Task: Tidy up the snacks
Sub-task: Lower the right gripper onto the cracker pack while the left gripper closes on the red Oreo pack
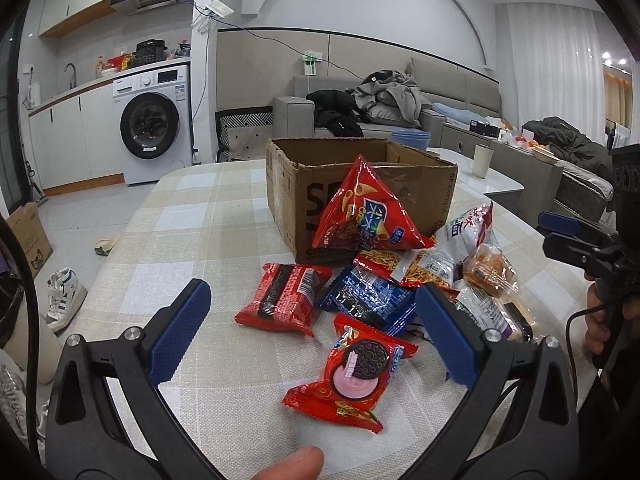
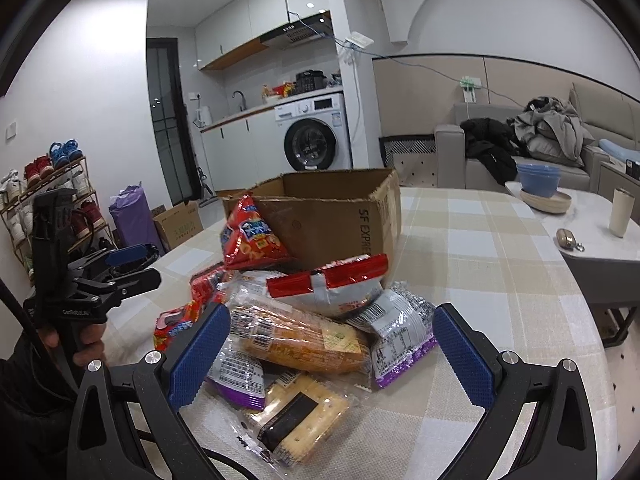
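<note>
Both grippers' fingers are spread, empty: left gripper (image 1: 312, 332) above a cookie packet (image 1: 352, 376), right gripper (image 2: 332, 356) over a bread packet (image 2: 304, 340) on the desk (image 2: 480, 248).

The surface (image 1: 192, 216) wears a woven checked cloth, matt and slightly coarse. On it the cardboard box (image 1: 360, 184) is plain brown corrugated paper, dull, with ragged torn edges. The red triangular snack bag (image 1: 366, 212) is glossy plastic film that catches the light, as are the red cookie packet (image 1: 352, 376) and the blue packet (image 1: 372, 296). The cracker pack (image 2: 300, 424) sits in clear, shiny crinkled wrap. The left hand-held gripper (image 1: 316, 332) has matt black plastic arms, bright metal screws, and blue pads (image 1: 180, 328) with a fine knurled texture; the right hand-held gripper (image 2: 332, 360) looks the same.
</note>
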The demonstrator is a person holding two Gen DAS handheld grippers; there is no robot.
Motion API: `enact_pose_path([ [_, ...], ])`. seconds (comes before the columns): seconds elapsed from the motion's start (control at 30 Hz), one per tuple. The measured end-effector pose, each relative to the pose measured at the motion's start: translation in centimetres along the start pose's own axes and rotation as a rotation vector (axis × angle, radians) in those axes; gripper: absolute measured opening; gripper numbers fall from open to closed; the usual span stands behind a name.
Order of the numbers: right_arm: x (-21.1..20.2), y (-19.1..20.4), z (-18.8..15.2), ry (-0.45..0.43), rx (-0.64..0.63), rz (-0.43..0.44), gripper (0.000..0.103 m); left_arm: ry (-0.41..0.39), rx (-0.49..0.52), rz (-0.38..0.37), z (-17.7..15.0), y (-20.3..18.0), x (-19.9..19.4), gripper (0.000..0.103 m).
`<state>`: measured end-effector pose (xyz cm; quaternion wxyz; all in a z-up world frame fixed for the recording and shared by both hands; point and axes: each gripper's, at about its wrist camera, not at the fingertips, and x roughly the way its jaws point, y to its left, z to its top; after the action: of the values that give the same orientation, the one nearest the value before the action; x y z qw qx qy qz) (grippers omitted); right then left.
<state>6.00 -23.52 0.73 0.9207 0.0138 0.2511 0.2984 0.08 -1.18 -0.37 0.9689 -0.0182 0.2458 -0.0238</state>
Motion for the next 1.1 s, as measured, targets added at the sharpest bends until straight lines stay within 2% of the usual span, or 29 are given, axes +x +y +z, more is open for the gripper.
enact_pose_path([
  [0.17, 0.9, -1.0, 0.0, 0.045, 0.044, -0.007, 0.103, 0.019, -0.005, 0.004, 0.1, 0.1, 0.4, 0.102],
  [0.3, 0.9, -1.2, 0.0, 0.052, 0.022, -0.035, 0.103, 0.041, -0.009, 0.002, 0.1, 0.2, 0.9, 0.102],
  [0.53, 1.2, -1.1, -0.3, 0.141, 0.042, -0.071, 0.103, 0.143, 0.084, -0.025, -0.5, -1.1, 2.1, 0.102],
  [0.77, 1.5, 0.7, -2.6, 0.257, 0.046, -0.076, 0.103, 0.213, 0.096, -0.067, -1.2, -1.6, 2.8, 0.099],
  [0.97, 3.4, 3.1, -4.0, 0.357, -0.04, -0.116, 0.103, 0.271, 0.07, -0.076, -1.8, -1.1, 3.8, 0.099],
  [1.1, 4.3, 4.5, -4.4, 0.389, -0.078, -0.127, 0.103, 0.302, 0.079, -0.073, -2.2, -1.1, 4.7, 0.099],
])
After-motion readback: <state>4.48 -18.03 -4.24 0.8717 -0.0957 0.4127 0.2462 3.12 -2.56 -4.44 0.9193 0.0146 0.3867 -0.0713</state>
